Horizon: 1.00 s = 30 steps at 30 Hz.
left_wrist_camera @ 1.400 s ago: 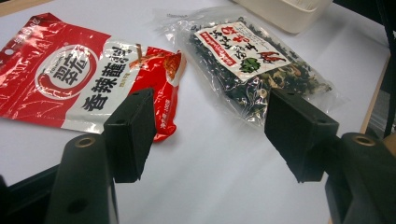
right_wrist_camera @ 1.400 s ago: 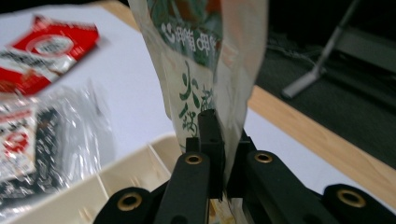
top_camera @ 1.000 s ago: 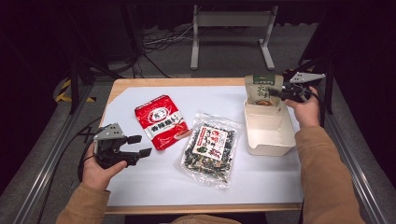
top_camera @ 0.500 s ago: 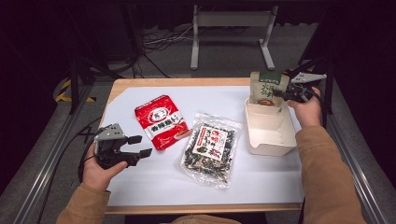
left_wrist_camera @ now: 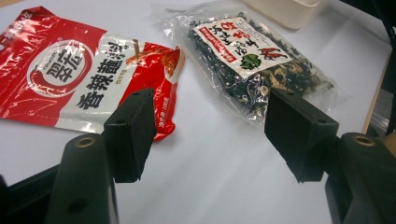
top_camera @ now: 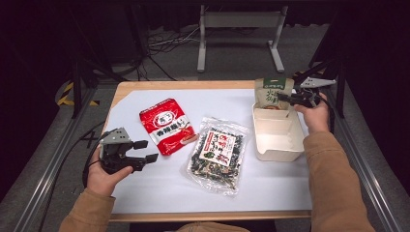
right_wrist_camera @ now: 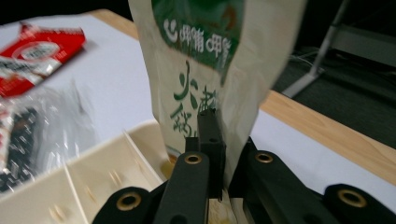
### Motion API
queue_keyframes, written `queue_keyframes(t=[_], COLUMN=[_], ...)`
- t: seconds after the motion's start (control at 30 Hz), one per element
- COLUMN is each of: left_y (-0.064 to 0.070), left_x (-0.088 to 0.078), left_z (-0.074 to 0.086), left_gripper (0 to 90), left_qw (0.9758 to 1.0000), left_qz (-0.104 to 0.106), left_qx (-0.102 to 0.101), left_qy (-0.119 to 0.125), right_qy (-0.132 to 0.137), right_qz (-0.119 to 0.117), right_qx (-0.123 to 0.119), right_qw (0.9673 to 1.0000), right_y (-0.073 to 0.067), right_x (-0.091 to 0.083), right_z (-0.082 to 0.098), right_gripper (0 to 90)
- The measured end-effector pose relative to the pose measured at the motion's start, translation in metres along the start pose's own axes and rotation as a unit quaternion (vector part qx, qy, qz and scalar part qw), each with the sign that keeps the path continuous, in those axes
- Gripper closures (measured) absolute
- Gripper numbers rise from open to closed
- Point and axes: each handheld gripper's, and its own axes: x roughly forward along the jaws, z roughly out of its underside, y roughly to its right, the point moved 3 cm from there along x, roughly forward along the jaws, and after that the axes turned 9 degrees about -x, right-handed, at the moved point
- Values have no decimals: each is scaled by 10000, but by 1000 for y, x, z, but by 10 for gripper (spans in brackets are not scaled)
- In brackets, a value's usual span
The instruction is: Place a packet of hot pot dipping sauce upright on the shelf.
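Right tool (top_camera: pixel 289 99) is clamped on the green pouch (top_camera: pixel 272 92) upright over the cream tray (top_camera: pixel 278 145); left tool (top_camera: pixel 147 151) stands apart, empty, near the red packet (top_camera: pixel 167 124).

Beige-and-green pouch (top_camera: pixel 273 90), cream tray (top_camera: pixel 278 140), red packet (top_camera: pixel 167 124).
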Motion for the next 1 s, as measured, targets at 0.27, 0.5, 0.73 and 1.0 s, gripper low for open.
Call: queue_keyframes(t=[0.27, 0.5, 0.73, 1.0], left_y=[2, -1, -8, -13], left_x=[2, 2, 6, 9], left_z=[-1, 0, -4, -6], left_gripper=[344, 331, 319, 317], left_qw=[10000, 10000, 9998, 9992], left_qz=[-11, -17, -131, -164], left_qx=[40, -64, -16, -193], left_qy=[-41, 24, 164, 299], right_qy=[-576, -638, -629, -662], right_qz=[176, 333, 574, 889], right_qx=[-276, -262, -127, -213], right_qw=[9978, 9971, 9963, 9936], right_y=[-4, -7, -11, -23], right_x=[-1, -6, -23, -43], right_z=[-3, -9, -16, -21], right_gripper=[869, 726, 483, 426])
